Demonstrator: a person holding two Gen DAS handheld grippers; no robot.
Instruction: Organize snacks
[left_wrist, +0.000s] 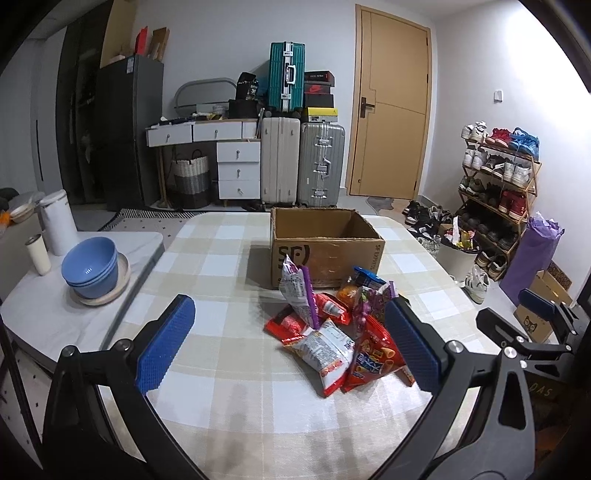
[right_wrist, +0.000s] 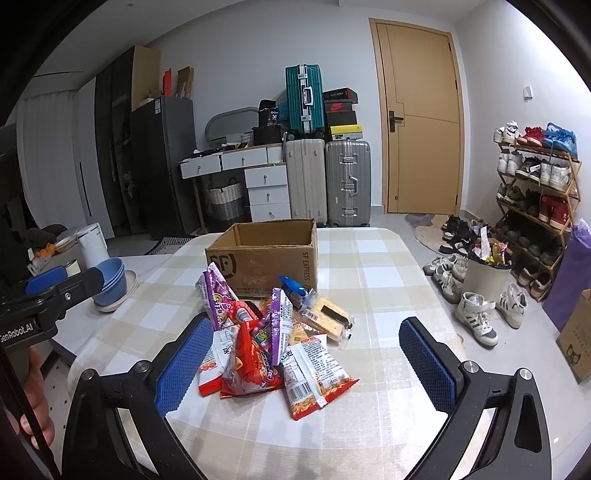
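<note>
Both grippers stood wide open and held nothing. The left gripper (left_wrist: 291, 345) hung above the near part of the table (left_wrist: 221, 266), its blue pads (left_wrist: 166, 343) spread well apart, with the snack pile (left_wrist: 332, 328) lying between them toward the right-hand pad. The right gripper (right_wrist: 306, 363) hung likewise, its pads (right_wrist: 181, 365) apart, with the pile (right_wrist: 273, 343) beside the left-hand pad. A hand (right_wrist: 35, 391) was visible at the left edge of the right wrist view, under the other gripper's black frame.

The pile lay on the checked tablecloth, just in front of an open cardboard box (left_wrist: 325, 243). Red packets (left_wrist: 373, 354) lay flat at the front; a purple packet (left_wrist: 297, 291) stood on end behind them. A clear-wrapped pack of biscuits (right_wrist: 327, 319) lay at the right side of the pile, with a blue packet (right_wrist: 291, 288) behind it, close against the box. No contents were visible in the box, though its floor was hidden.

To the left, stacked blue bowls (left_wrist: 92, 267) rested on a plate on a white counter, near a white canister (left_wrist: 59, 221). Suitcases (left_wrist: 303, 162), a wooden door (left_wrist: 391, 107) and a shoe rack (left_wrist: 498, 177) stood well beyond the table.
</note>
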